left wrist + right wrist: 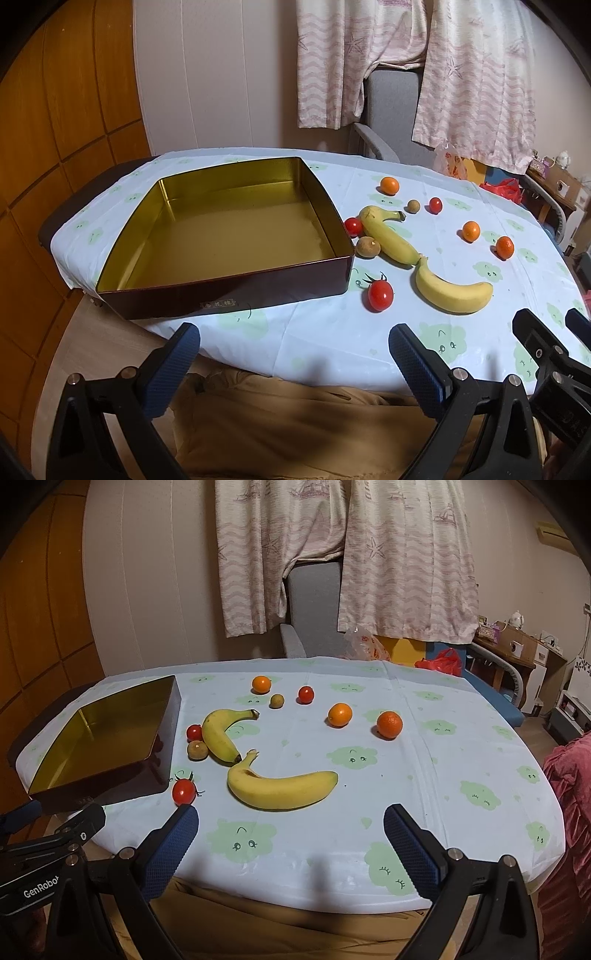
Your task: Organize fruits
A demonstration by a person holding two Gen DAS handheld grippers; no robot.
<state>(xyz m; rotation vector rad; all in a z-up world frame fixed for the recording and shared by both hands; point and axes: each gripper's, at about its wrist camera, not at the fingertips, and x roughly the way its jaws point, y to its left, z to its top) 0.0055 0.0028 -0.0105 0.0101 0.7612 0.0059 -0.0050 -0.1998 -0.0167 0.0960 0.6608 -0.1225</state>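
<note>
Both grippers are hovering at the near table edge, holding nothing: the left gripper (295, 354) and the right gripper (290, 834) are each standing with jaws spread wide. The gold-lined tin (221, 291) is sitting empty on the cloud-print tablecloth (443, 775). At the tin's 3 o'clock, two bananas (284, 786) are lying tip to tip, with cherry tomatoes (183, 791), small brown fruits (197, 750) and three oranges (389, 724) lying scattered around them.
</note>
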